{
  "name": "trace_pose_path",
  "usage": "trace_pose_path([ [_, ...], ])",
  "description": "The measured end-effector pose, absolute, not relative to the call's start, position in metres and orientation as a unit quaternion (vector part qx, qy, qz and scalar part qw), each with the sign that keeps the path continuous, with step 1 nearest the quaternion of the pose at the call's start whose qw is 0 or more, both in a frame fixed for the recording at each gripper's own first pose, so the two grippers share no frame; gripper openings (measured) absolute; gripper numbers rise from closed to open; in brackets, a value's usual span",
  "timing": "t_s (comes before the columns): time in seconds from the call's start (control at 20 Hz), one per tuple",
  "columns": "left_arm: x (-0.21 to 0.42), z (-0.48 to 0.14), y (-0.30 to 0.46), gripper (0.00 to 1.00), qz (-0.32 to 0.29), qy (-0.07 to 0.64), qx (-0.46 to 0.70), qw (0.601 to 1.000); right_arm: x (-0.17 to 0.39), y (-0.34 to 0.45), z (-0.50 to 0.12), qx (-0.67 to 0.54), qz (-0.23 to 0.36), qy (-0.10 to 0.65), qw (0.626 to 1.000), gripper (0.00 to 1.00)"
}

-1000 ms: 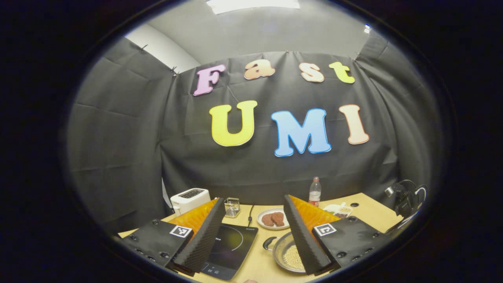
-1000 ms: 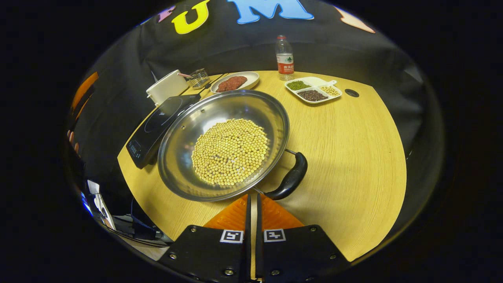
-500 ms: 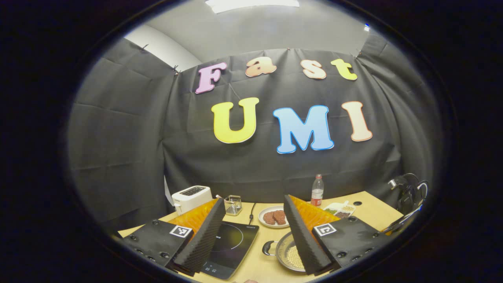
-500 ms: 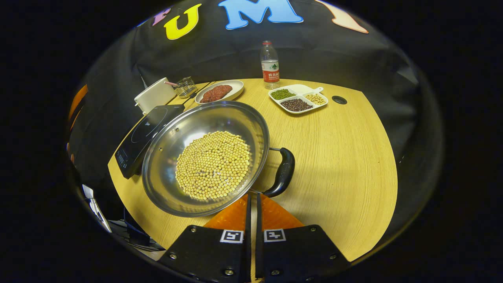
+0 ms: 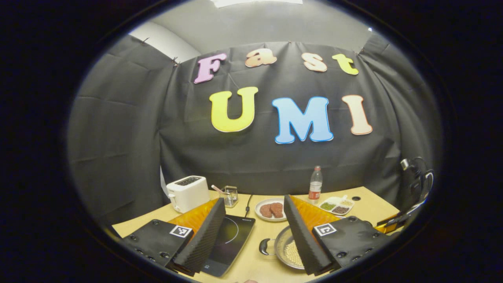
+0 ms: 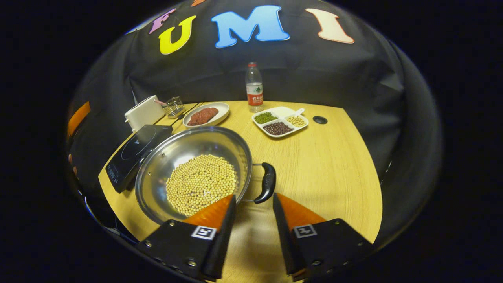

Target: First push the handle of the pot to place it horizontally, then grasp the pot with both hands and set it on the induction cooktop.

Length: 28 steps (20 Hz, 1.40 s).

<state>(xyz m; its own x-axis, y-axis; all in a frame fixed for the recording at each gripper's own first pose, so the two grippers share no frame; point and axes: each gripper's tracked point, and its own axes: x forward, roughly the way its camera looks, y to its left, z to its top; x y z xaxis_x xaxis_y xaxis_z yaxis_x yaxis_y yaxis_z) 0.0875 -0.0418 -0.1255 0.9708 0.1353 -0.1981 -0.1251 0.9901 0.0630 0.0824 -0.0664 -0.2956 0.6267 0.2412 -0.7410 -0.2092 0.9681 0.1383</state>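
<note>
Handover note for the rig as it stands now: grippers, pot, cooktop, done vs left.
Right gripper: open, holding nothing, just short of the pot's black handle.
Left gripper: open, empty, raised above the table, the other handle ahead of it.
Pot of beans sits on the table beside the induction cooktop, not on it.
Done: handles seem to lie roughly level side to side.
Left: grip both handles, lift, set pot on cooktop.

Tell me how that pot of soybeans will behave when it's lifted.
The pot looks stiff steel, likely heavy given the pile of soybeans inside. The loose soybeans would probably slide if it tilts, so both side handles matter. The right handle looks rounded and glossy, so possibly slippery.
</note>
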Motion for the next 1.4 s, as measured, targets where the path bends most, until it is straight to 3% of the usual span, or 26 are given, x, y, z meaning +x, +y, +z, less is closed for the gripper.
trace_pose_path([
  [0.05,0.089,-0.132,-0.043,0.94,0.062,0.107,0.023,0.992,0.087,-0.071,-0.289,0.019,0.113,0.398,0.91,0.66],
  [0.1,0.091,-0.138,-0.044,0.94,0.058,0.112,0.022,0.992,0.091,-0.072,-0.286,0.019,0.105,0.385,0.917,0.99],
  [0.25,0.102,-0.164,-0.048,0.94,0.043,0.136,0.022,0.99,0.099,-0.076,-0.277,0.027,0.078,0.366,0.927,1.0],
  [0.3,0.106,-0.173,-0.049,0.99,0.039,0.146,0.021,0.988,0.1,-0.077,-0.278,0.031,0.071,0.365,0.928,1.0],
  [0.5,0.121,-0.213,-0.052,0.94,0.024,0.183,0.004,0.983,0.108,-0.078,-0.281,0.041,0.052,0.362,0.93,1.0],
  [1.0,0.129,-0.335,-0.056,0.98,-0.003,0.323,-0.011,0.946,0.115,-0.07,-0.318,0.038,0.046,0.395,0.917,1.0],
  [1.4,0.13,-0.38,-0.054,0.98,-0.007,0.387,-0.009,0.922,0.118,-0.061,-0.345,0.045,0.047,0.433,0.899,1.0],
])
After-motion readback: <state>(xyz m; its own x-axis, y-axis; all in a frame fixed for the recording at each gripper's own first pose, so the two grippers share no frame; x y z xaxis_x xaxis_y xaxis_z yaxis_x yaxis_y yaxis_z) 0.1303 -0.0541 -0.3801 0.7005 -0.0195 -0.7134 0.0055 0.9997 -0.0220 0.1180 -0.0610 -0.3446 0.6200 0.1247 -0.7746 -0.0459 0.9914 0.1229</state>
